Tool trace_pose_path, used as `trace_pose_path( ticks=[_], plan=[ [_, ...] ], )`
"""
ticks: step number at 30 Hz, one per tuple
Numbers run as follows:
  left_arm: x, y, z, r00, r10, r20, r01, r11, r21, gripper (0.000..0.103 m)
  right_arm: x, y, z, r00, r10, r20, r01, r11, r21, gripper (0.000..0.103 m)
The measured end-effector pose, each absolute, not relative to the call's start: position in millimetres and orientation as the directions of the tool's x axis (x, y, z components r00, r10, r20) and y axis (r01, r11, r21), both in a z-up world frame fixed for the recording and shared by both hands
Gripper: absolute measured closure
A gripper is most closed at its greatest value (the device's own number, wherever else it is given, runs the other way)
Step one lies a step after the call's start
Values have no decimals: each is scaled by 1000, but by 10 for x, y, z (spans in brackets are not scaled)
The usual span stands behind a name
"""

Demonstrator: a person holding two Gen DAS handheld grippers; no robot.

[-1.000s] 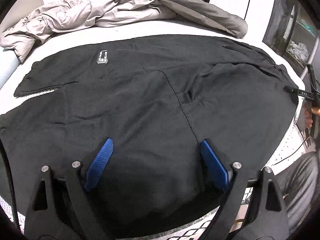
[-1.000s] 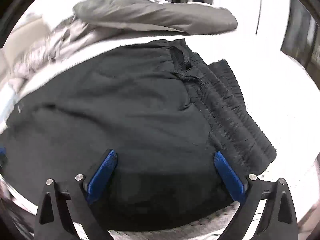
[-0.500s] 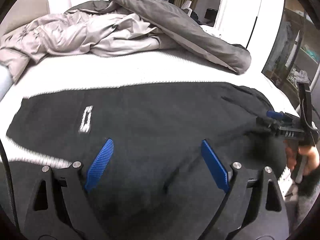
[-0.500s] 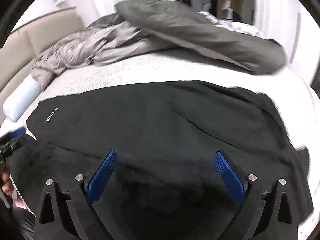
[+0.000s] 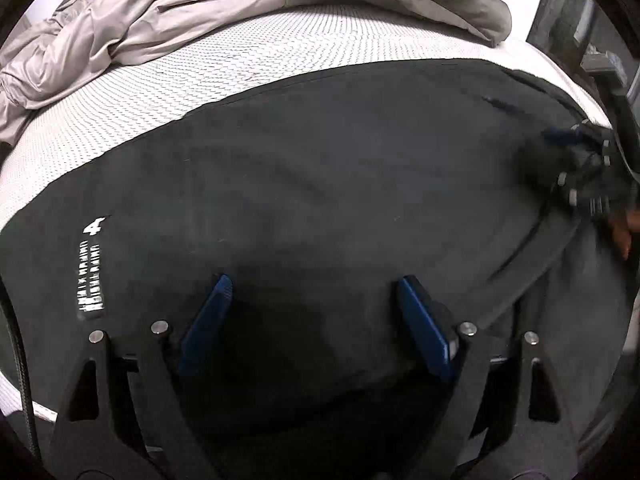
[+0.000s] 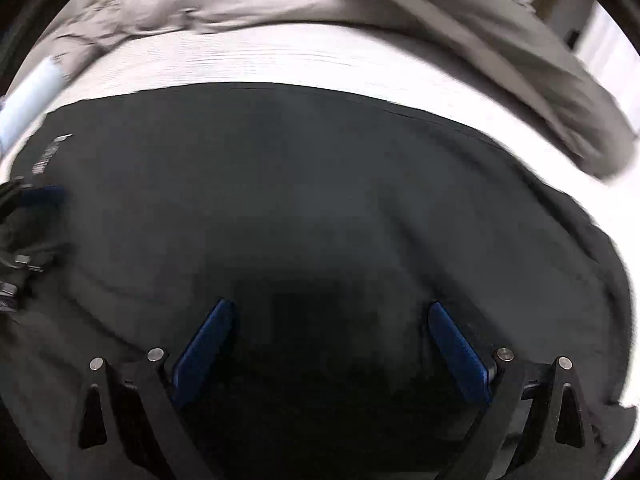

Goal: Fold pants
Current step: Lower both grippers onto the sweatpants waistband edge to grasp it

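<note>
Black pants (image 5: 320, 184) lie spread flat across a white mattress (image 5: 240, 60), with a white printed logo (image 5: 91, 276) near their left end. My left gripper (image 5: 314, 280) hovers low over the dark cloth, jaws wide open and nothing between the blue pads. The right gripper (image 6: 330, 305) also stands open over the pants (image 6: 320, 200), empty. At the right edge of the left wrist view, the right gripper (image 5: 560, 136) shows as a blur. In the right wrist view, one blue pad of the left gripper shows at the left edge, near the logo (image 6: 50, 152).
A rumpled grey duvet (image 5: 160, 12) is piled along the far side of the mattress (image 6: 280, 64). A pale blue pillow (image 6: 28, 96) lies at the far left. A hand (image 5: 622, 228) holds the right gripper's handle. Dark shelving (image 5: 580, 20) stands beyond the bed's right edge.
Both grippers have swept sideways across the pants and stayed open. The ribbed waistband has left the right wrist view. The logo has shifted to the lower left in the left wrist view.
</note>
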State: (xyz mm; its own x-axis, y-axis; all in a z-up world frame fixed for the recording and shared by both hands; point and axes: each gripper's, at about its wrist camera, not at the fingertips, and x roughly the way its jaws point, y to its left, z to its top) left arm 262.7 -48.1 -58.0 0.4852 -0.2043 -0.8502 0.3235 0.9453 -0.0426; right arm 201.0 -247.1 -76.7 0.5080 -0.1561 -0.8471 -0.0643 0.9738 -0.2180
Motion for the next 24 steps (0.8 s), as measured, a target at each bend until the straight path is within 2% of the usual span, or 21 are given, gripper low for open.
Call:
trace_pose_path(
  ticks=[1,5,7,9,13,15,18,21,24],
  plan=[
    [2624,-432,-599,487,-187,-853,313,949,-29,11,2001,-2630,-767,502,-201,-841,-17,970,-242,1],
    [2586,-236,-611,483,-187,-855,291,956,-45,10,1925,-3402,-684,479,-310,-821,235,947,-220,1],
    [2567,-217,-537,486,-190,-853,289,956,-48,18,1919,-3503,-605,481,-304,-822,283,942,-182,2],
    [2562,-166,-429,490,-215,-845,288,955,-76,24,1881,-3403,-495,512,-277,-813,263,952,-159,2],
    [2785,-384,-171,549,-261,-794,294,950,-108,23,2003,-2805,-344,583,-151,-798,98,988,-116,2],
    [3000,-617,-211,538,-277,-796,319,941,-112,24,2097,-2446,-427,579,-100,-809,-7,992,-127,2],
    [3218,-878,-499,461,-267,-846,325,938,-119,24,2353,-2073,-730,503,-2,-864,-132,988,-79,2],
    [3179,-891,-593,466,-263,-845,361,928,-90,24,2372,-2080,-808,500,-20,-866,-150,982,-110,2],
    [3128,-669,-614,467,-243,-850,356,932,-71,21,2335,-2579,-766,511,-153,-846,5,984,-175,1]
  ],
)
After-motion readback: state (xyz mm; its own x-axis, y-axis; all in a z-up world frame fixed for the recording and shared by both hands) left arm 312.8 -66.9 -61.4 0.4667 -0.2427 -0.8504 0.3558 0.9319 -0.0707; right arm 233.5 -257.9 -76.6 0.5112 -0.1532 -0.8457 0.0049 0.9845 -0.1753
